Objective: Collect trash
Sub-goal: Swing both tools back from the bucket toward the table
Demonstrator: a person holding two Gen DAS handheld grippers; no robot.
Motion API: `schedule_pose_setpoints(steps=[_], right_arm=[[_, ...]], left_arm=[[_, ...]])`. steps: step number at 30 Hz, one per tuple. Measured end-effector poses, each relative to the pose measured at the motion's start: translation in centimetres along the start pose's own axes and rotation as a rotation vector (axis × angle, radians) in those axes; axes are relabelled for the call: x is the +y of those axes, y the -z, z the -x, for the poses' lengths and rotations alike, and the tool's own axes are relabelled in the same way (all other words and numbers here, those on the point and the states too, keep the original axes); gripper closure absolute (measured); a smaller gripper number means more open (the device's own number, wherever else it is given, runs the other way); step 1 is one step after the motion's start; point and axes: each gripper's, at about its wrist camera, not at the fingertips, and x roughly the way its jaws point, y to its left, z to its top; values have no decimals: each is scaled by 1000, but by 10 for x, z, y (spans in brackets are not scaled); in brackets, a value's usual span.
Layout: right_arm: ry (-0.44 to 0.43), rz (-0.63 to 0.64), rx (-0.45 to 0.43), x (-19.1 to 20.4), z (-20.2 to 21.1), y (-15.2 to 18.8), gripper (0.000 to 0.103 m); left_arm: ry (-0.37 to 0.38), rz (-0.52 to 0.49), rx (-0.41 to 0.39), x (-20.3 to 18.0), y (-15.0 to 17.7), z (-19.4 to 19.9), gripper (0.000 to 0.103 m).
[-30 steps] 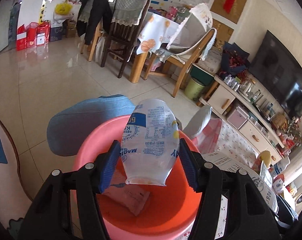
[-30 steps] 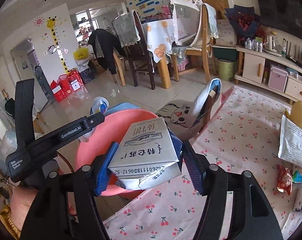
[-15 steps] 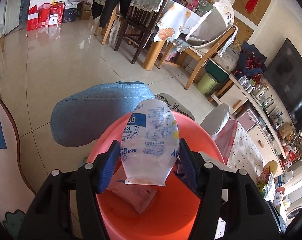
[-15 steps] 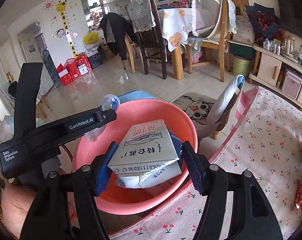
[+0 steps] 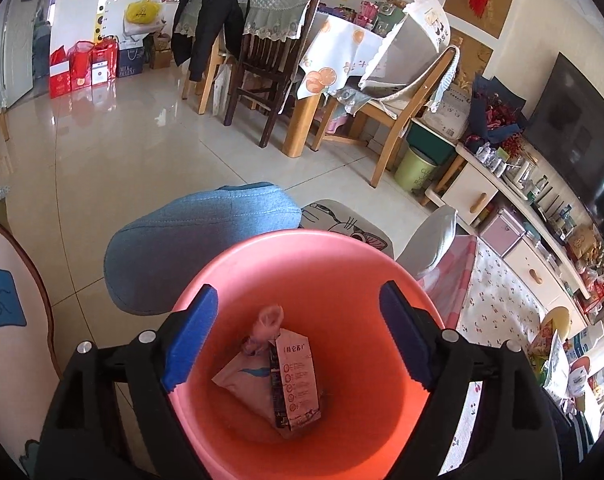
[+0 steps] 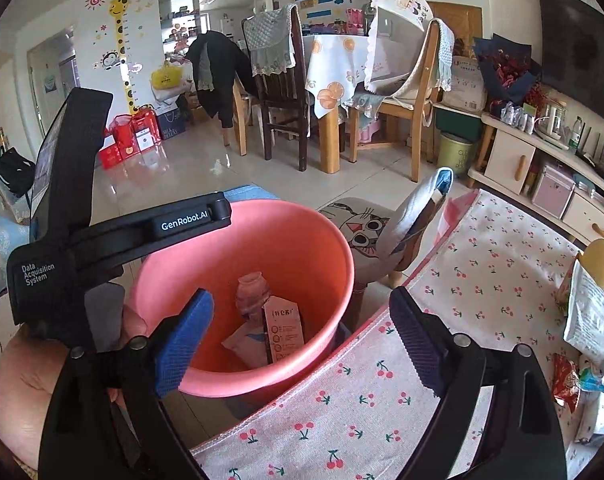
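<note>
Two tongs opening, left tongs (image 5: 294, 344) and right tongs (image 6: 302, 344), nothing between either. Down in round pink bucket (image 5: 302, 248): flat carton (image 5: 296, 376), crinkly clear bottle (image 6: 254, 296), soft pouch (image 5: 242, 380).

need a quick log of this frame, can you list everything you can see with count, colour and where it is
bucket: one, pink, on the floor under both grippers
carton: one, pale, inside the bucket
bottle: one, clear, inside the bucket behind the carton
flat pouch: one, whitish, at the bucket bottom
cherry-print cloth: one, white and red, right of the bucket
snack packets: several, mixed colours, on the cloth's far right
cat-face stool: one, behind the bucket
left gripper: black with blue pads, jaws opening, nothing between
right gripper: same, jaws opening, nothing between
</note>
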Motion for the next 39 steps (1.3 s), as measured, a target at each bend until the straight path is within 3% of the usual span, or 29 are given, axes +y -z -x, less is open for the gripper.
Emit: schedule_pose_setpoints(steps=[17, 39], right_arm=[[66, -104, -48, -41, 59, 24, 13], [154, -165, -73, -80, 124, 62, 9]], left_arm=[[143, -144, -40, -48, 18, 16, 17], [229, -317, -18, -108, 56, 31, 17]])
